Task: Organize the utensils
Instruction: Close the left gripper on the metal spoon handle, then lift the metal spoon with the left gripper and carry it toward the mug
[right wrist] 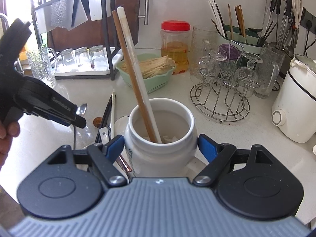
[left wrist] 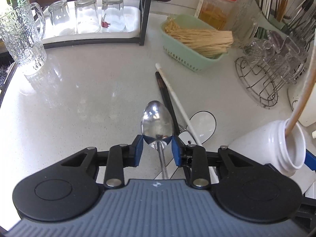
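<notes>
The white jar sits low in the middle of the right wrist view, held upright between the blue pads of the right gripper, whose jaws stand wide around its body and press its sides. Two utensils already stand in it: a brown chopstick and a white chopstick, both leaning toward the upper left of the frame. That much of the sorting looks done.

In the left wrist view the metal spoon is at the centre, bowl pointing up the frame and handle running down under the camera. The left gripper has its jaws narrow, the pads closing on the base of the spoon's bowl; it appears gripped and ready to be carried to the jar at the right edge of that view.

Still on the counter, just right of the spoon, lie a dark chopstick and a white stick side by side, their lower ends over a white ceramic spoon. These look like what is left to collect, so I judge the task under halfway.

Further out, toward the upper right, stand a green basket of dry noodles and a wire glass rack.
</notes>
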### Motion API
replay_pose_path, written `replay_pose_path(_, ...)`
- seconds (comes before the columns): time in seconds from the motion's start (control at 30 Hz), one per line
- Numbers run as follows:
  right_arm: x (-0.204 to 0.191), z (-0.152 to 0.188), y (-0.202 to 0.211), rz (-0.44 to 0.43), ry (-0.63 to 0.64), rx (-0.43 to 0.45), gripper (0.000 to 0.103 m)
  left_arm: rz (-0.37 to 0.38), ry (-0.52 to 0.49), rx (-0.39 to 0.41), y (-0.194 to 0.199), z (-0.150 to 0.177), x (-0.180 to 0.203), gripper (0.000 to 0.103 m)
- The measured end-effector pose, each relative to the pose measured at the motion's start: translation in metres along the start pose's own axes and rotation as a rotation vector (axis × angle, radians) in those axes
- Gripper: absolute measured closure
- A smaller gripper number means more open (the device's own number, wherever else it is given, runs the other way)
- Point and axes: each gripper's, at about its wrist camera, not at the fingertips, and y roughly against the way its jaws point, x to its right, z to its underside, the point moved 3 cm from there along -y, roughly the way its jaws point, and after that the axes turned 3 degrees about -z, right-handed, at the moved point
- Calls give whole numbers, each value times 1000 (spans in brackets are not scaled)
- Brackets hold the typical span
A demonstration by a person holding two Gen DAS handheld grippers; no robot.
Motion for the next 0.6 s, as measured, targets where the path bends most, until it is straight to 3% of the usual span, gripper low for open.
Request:
replay_pose_path(0.03, 0, 0, 0, -1, 2, 0, 18, 9, 10, 1, 1, 0, -1, 71)
replay_pose_path(0.13, 0, -1, 0, -5, 8, -2, 18, 20, 30, -3, 3, 0, -2, 92)
replay_pose_path(0.17, 0, -1, -1, -6, 9, -1, 18, 26, 32, -1, 3, -1, -2, 94)
replay_pose_path(0.6, -1, -2, -1, -4, 9, -3, 18, 53, 19, -12, -9, -3, -13, 97)
